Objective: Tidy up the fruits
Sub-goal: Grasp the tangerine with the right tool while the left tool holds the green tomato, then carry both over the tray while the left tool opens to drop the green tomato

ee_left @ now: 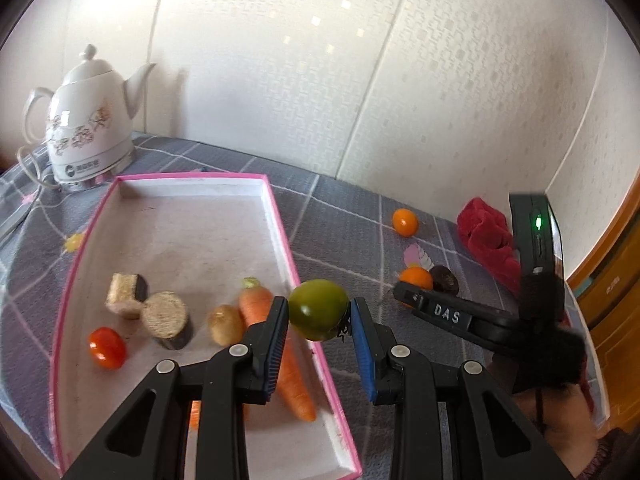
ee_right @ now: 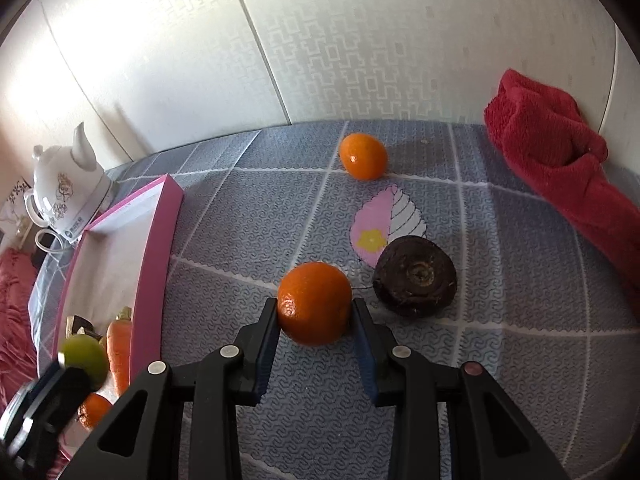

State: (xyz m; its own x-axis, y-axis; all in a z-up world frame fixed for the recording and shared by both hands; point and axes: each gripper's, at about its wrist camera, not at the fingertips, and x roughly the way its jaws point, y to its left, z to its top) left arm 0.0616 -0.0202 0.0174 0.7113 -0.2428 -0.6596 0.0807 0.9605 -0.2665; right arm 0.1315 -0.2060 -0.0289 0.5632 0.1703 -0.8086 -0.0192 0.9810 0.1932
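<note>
The left tool [ee_left: 319, 316] has its blue-padded jaws closed on a green tomato [ee_left: 318, 309], lifted above the long right rim of the pink-edged tray [ee_left: 280, 216]. The right tool [ee_right: 316, 312] has its jaws pressed against both sides of an orange [ee_right: 314, 303] that sits on the grey patterned cloth of the bench [ee_right: 500, 360].

Only the left wrist view looks down into the tray: a carrot [ee_left: 280, 344] lies along the near right wall, with a small potato [ee_left: 225, 325] touching it on the left, then two cut chunks with pale faces and dark skin [ee_left: 166, 316], and a red tomato [ee_left: 107, 348] nearer the left wall. A white floral kettle [ee_left: 86, 120] stands just beyond the tray's far end. From here the right tool is seen side-on, its body hiding much of the orange.

The right wrist view gives the bench to the right of the tray more plainly. A dark round root vegetable [ee_right: 416, 276] lies just beside the held orange, close but whether touching is unclear. A second orange [ee_right: 363, 156] rests farther back, well apart from the others, near the wall. A crumpled red cloth [ee_right: 560, 152] lies at the far right. At the lower left of this view the left tool appears blurred with the green tomato, and another orange fruit [ee_right: 94, 410] shows in the tray below it, which the left view mostly hides behind its own jaw.
</note>
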